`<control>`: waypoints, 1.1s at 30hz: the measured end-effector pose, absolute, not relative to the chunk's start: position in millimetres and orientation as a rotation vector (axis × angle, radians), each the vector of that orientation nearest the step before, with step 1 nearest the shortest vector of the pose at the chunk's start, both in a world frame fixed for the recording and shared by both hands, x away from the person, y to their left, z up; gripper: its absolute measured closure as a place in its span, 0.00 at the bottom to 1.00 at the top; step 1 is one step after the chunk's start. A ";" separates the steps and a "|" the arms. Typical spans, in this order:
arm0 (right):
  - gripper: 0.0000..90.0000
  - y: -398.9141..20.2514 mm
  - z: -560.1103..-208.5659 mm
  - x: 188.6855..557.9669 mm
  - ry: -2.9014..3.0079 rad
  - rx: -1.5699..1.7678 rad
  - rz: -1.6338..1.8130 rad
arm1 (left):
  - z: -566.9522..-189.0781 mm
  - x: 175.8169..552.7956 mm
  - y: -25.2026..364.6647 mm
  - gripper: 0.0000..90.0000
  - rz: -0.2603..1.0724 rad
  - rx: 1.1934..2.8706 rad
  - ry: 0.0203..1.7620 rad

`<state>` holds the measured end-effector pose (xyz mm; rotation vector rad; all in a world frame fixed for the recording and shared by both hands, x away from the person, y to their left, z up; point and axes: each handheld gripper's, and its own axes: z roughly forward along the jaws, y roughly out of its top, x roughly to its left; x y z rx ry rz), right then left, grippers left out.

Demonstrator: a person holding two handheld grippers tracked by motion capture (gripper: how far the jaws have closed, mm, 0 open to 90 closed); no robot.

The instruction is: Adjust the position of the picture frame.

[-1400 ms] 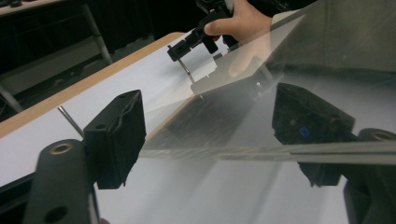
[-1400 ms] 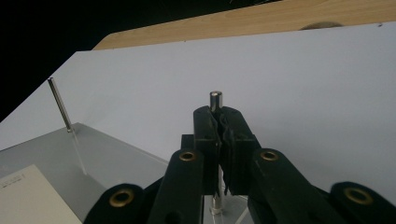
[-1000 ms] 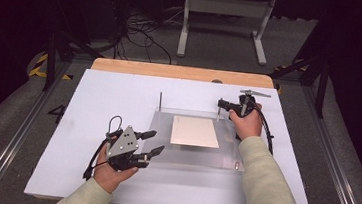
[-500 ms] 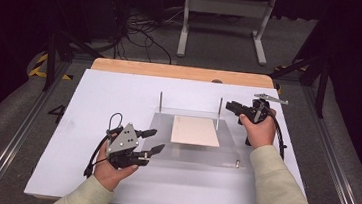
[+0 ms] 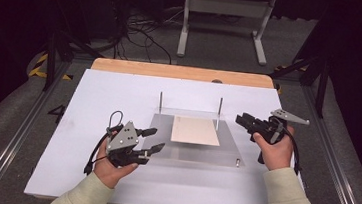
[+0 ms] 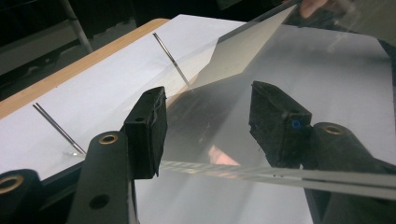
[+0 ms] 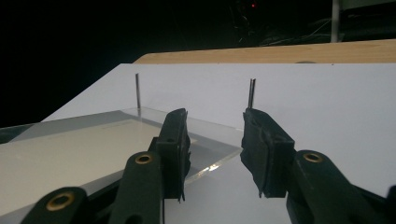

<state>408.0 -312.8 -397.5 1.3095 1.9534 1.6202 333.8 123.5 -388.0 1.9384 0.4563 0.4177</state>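
A clear plate (image 5: pixel 224 154) lies flat on the white board, with a beige card (image 5: pixel 195 130) at its middle. Two thin metal pins (image 5: pixel 160 100) (image 5: pixel 220 106) stand at its far edge. My left gripper (image 5: pixel 154 140) rests at the plate's left edge, open. In the left gripper view the plate (image 6: pixel 210 126) spreads beyond the jaws of this gripper (image 6: pixel 208 93), and no pad presses on it. My right gripper (image 5: pixel 241 120) hovers off the plate's right side; its jaws have just been opening. Nothing lies between the jaws of that gripper (image 7: pixel 215 116), which faces the pins (image 7: pixel 251 93) and the plate's corner (image 7: pixel 210 140).
The white board (image 5: pixel 119 96) sits on a wooden tabletop (image 5: pixel 182 72). A small metal stud (image 5: pixel 237 162) stands at the plate's near right corner. Behind the table are floor cables (image 5: pixel 140 33) and a metal stand (image 5: pixel 222 20).
My right gripper has left the far right pin, moved right and a little up, and opened; the pin now stands free. The left gripper has stayed put.
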 end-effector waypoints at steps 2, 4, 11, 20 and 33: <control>0.65 -315.3 -392.6 395.4 1.952 1.278 1.641 | -387.9 333.9 123.6 0.51 0.418 1.944 0.453; 0.64 -318.5 -388.0 382.5 1.943 1.243 1.650 | -387.9 333.8 123.6 0.51 0.418 1.948 0.451; 0.61 -326.6 -378.4 359.5 1.911 1.198 1.659 | -388.1 333.1 123.5 0.52 0.424 1.959 0.441; 0.60 -321.4 -376.0 330.8 2.081 0.946 1.522 | -387.2 332.5 123.3 0.52 0.426 1.961 0.440; 0.46 -307.8 -385.5 312.3 2.191 0.727 1.443 | -385.8 330.5 122.2 0.52 0.421 1.955 0.436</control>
